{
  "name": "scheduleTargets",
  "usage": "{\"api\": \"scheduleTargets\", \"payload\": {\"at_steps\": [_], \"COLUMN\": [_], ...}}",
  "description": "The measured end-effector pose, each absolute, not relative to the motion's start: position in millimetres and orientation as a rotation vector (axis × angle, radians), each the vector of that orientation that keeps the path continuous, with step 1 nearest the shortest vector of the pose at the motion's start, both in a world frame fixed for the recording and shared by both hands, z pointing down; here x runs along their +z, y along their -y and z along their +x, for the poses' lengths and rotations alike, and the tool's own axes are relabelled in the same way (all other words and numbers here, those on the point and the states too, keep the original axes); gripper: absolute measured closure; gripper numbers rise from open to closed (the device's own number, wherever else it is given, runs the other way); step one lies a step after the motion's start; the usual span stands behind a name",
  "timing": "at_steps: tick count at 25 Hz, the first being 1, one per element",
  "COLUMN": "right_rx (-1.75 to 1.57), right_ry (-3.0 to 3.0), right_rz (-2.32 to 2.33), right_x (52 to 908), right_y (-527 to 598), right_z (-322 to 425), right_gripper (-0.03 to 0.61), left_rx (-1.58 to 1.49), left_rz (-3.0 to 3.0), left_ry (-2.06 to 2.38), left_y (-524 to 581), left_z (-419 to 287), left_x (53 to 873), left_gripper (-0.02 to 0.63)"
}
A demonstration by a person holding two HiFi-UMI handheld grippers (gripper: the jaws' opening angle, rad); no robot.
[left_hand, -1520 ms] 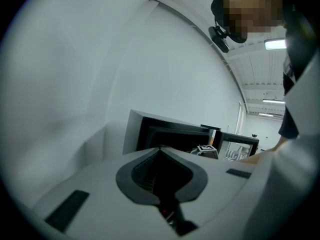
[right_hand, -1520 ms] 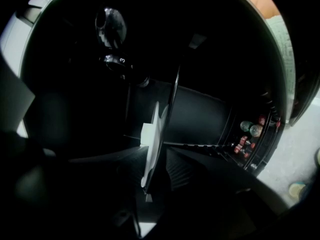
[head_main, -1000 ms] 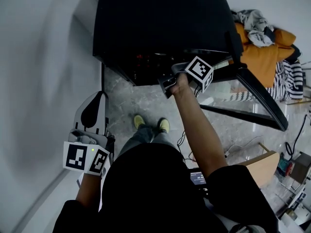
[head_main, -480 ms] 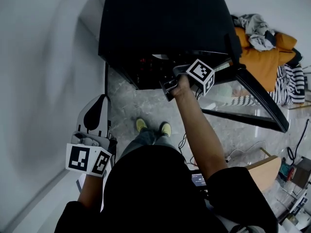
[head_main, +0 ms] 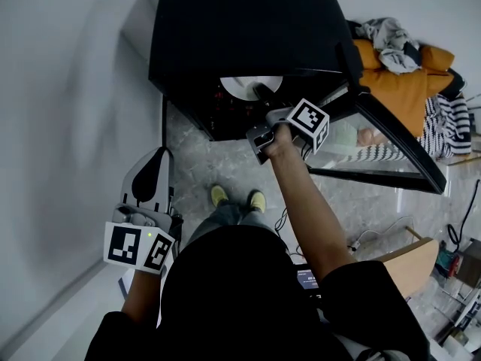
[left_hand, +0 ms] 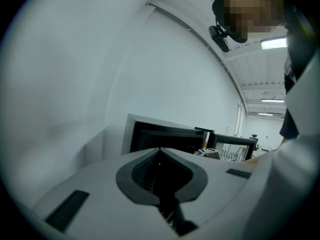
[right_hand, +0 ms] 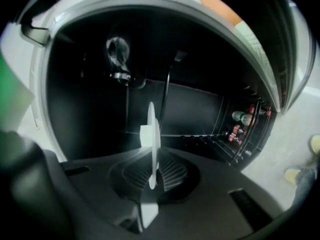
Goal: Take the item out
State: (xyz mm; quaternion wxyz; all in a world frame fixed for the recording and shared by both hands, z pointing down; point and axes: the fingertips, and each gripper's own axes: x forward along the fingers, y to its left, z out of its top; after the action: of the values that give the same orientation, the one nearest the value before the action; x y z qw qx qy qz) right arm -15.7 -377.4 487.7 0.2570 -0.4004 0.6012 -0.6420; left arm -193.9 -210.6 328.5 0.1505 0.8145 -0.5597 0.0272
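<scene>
A white plate (head_main: 242, 86) shows at the mouth of the black cabinet (head_main: 240, 28). In the right gripper view the plate (right_hand: 151, 129) stands edge-on between the two ribbed pads. My right gripper (head_main: 261, 93) reaches into the opening; its jaws are closing and the pads press on the plate's rim. The cabinet's inside is dark behind it. My left gripper (head_main: 152, 155) hangs low at the left beside the white wall, apart from the cabinet. In its own view the left gripper (left_hand: 160, 151) has its pads together with nothing between them.
The cabinet's glass door (head_main: 391, 138) swings open to the right. Cans and bottles (right_hand: 240, 119) sit on a shelf at the right. A pile of orange and striped clothes (head_main: 406, 74) lies at the back right. The person's yellow shoes (head_main: 237, 195) stand before the cabinet.
The white plate has come into sight at the cabinet's opening, in the right gripper. The left gripper has stayed where it was.
</scene>
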Motion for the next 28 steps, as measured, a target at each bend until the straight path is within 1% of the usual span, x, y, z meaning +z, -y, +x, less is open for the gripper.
{"api": "scheduleTargets", "payload": {"at_steps": [9, 17, 28], "right_rx": [-1.730, -1.780, -1.827], "right_ry": [-1.670, -1.727, -1.851], "right_rz": [-1.031, -0.995, -0.875], "right_x": [479, 465, 397], "right_y": [326, 310, 199], "right_z": [-4, -3, 40], "right_gripper": [0.554, 0.554, 0.554], "left_rx": [0.041, 0.028, 0.008], "left_rz": [2.361, 2.379, 2.435], "left_ry": [1.606, 1.583, 1.545], "left_y": [174, 195, 165], "left_z": [-181, -181, -145], "left_x": [330, 325, 308], "left_gripper": [0.606, 0.606, 0.606]}}
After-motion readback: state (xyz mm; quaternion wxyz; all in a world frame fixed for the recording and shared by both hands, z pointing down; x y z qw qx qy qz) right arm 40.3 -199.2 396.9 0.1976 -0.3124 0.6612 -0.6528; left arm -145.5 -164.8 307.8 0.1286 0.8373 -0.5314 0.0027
